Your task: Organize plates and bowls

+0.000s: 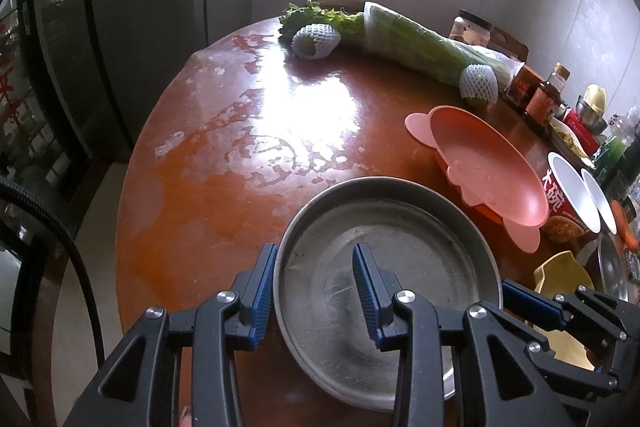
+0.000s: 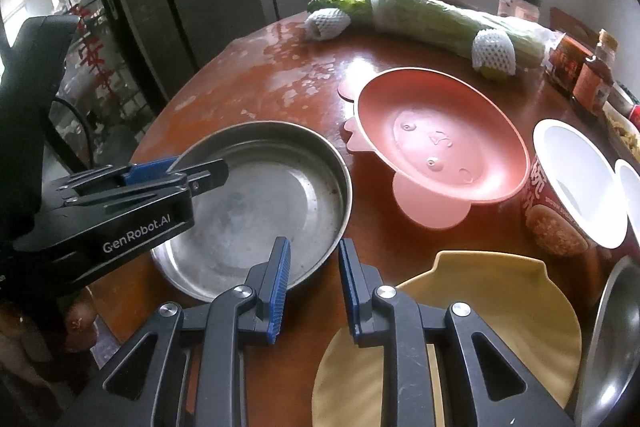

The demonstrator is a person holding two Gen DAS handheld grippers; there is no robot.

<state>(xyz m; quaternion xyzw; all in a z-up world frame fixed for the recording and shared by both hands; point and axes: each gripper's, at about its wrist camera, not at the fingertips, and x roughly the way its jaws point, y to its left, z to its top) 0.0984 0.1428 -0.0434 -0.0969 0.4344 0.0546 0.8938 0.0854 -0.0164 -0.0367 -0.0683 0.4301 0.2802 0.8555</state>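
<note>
On round red-brown wooden table (image 1: 208, 163) | left gripper (image 1: 316, 291) clamped astride rim of shallow round steel pan (image 2: 272, 203) | right gripper (image 2: 314, 287) closed, empty, beside yellow scalloped plate (image 2: 492, 315) | pink animal-shaped bowl (image 2: 436, 151) just behind

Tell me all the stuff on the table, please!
metal pan: one, grey, near edge
pink dish: one, middle
yellow dish: one, near right
noodle cup: one, red and white, right
celery: one bunch, green, far side
foam nets: two, white, beside celery
jars: several, brown, far right
table: one, red-brown
left gripper: black and blue, shut on pan rim
right gripper: black and blue, empty
</note>
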